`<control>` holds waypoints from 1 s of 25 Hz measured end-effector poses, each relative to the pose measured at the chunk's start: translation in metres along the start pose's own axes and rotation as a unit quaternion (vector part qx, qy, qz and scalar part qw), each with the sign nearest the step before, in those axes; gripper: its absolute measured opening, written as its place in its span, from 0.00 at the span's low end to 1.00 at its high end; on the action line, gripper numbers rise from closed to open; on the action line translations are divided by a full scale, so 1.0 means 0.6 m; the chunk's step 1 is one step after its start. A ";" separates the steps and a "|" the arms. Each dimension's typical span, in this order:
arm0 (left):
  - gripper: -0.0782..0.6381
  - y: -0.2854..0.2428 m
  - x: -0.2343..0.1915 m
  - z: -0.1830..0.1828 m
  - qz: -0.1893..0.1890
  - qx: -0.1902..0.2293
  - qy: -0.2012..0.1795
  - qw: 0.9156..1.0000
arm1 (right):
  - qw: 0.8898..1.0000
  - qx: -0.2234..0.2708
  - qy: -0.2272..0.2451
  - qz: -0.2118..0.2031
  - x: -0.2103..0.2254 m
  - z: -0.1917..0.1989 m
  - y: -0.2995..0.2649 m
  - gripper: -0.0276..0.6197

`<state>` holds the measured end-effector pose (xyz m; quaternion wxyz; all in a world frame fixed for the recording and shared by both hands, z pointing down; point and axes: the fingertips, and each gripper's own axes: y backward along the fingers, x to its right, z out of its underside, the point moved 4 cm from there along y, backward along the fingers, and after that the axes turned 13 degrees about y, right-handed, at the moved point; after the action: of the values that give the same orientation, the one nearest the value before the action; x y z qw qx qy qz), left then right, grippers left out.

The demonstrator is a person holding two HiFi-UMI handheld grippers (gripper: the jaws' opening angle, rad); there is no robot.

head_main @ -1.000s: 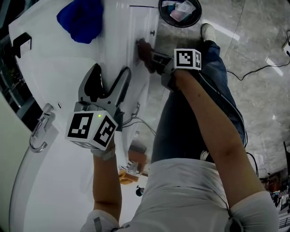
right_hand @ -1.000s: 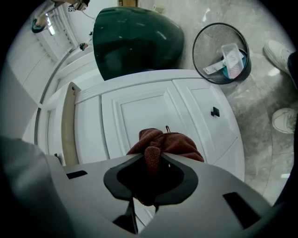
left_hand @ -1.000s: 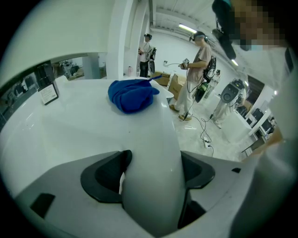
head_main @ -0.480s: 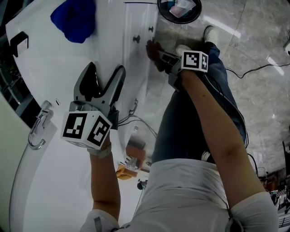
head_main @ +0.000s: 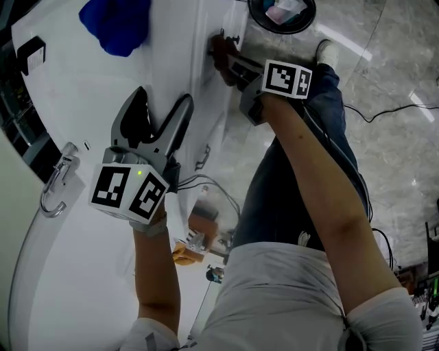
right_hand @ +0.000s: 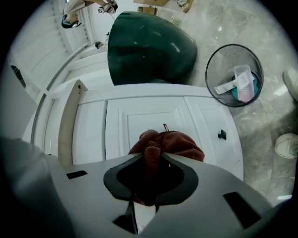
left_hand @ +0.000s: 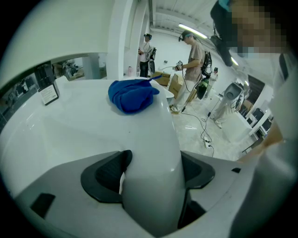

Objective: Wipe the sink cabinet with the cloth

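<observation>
My right gripper point(head_main: 230, 65) point(right_hand: 148, 158) is shut on a reddish-brown cloth point(head_main: 221, 51) point(right_hand: 167, 142). The bunched cloth presses against a white panelled door point(right_hand: 139, 116) of the sink cabinet point(head_main: 206, 41). My left gripper point(head_main: 161, 116) point(left_hand: 151, 174) stands open at the countertop, its jaws straddling the rounded white counter edge point(left_hand: 156, 139), which fills the gap between them. A blue cloth point(head_main: 113, 24) point(left_hand: 132, 95) lies bunched on the counter beyond it.
A black wire bin point(head_main: 282, 14) point(right_hand: 235, 76) with rubbish stands on the marble floor beside the cabinet. A small dark knob point(right_hand: 222, 135) sits on the neighbouring door. The tap point(head_main: 55, 182) is at the left. A cable point(head_main: 384, 106) runs over the floor. Two people point(left_hand: 191, 69) stand far off.
My right gripper has slid the brown cloth along the cabinet door, farther from me and toward the bin. The left gripper has stayed on the counter edge.
</observation>
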<state>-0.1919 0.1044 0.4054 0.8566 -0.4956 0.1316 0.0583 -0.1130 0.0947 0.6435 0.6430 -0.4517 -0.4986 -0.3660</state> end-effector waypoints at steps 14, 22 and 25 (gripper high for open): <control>0.57 0.001 -0.003 -0.001 0.002 0.000 0.001 1.000 | 0.991 -0.104 -0.008 -0.083 -0.068 0.099 -0.023 0.16; 0.57 0.001 -0.002 0.000 0.001 0.000 0.001 1.000 | 0.986 -0.105 0.015 -0.126 -0.116 0.097 -0.002 0.16; 0.57 0.002 -0.001 0.001 0.001 0.000 0.001 1.000 | 0.981 -0.124 0.015 -0.147 -0.138 0.113 0.005 0.16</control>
<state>-0.1926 0.1053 0.4049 0.8563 -0.4956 0.1332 0.0582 -0.1507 0.1612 0.5690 0.5285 -0.4442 -0.5005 -0.5223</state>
